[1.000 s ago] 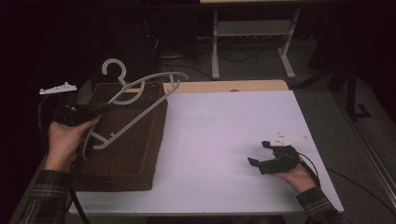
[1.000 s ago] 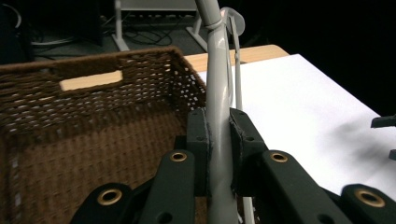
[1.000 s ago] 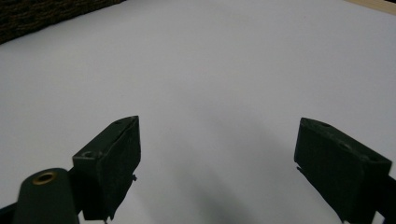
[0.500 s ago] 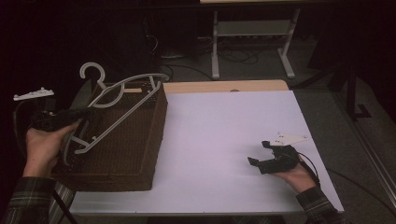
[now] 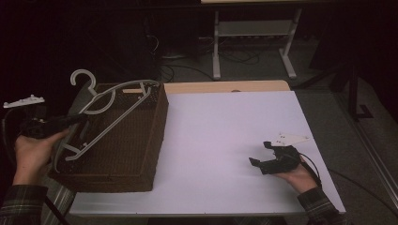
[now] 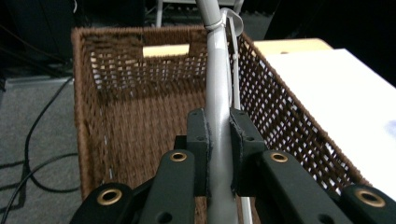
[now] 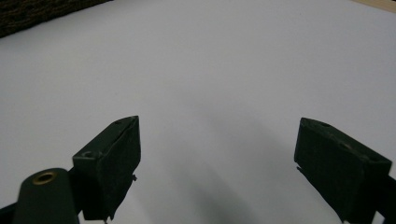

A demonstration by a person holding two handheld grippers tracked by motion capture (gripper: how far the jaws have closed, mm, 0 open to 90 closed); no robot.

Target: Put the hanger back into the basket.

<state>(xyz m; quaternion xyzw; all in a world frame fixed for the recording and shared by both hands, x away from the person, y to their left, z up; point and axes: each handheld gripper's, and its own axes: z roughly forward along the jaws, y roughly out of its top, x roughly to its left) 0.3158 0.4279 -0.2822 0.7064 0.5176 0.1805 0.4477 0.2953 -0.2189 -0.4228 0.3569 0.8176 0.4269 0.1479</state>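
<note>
So the white table [image 5: 225, 140] hasn't changed at all, and the brown wicker basket [image 5: 126, 140] sits at its left end exactly where it was a second ago. What did change is the grey plastic hanger [image 5: 110, 110]. A second back it lay more toward the basket's middle; now it has slid out toward the basket's left edge, with its hook [image 5: 82, 77] poking up and past the far-left corner. It's still tilted across the basket's open top, and the far end is near the basket's far wall.

The left gripper [image 5: 77, 121] has drifted left along with it. Its 2 jaws are clamped tight on one of the hanger's [image 6: 218, 116] grey arms, which you can see nicely in the left gripper view, pads pressing on both sides with the basket [image 6: 140, 102] right beyond and below them.

The right gripper [image 5: 261, 153] hasn't budged. It rests near the table's right edge, well away from the basket, with jaws spread wide and nothing between them, just bare white table [image 7: 210, 70] ahead.
</note>
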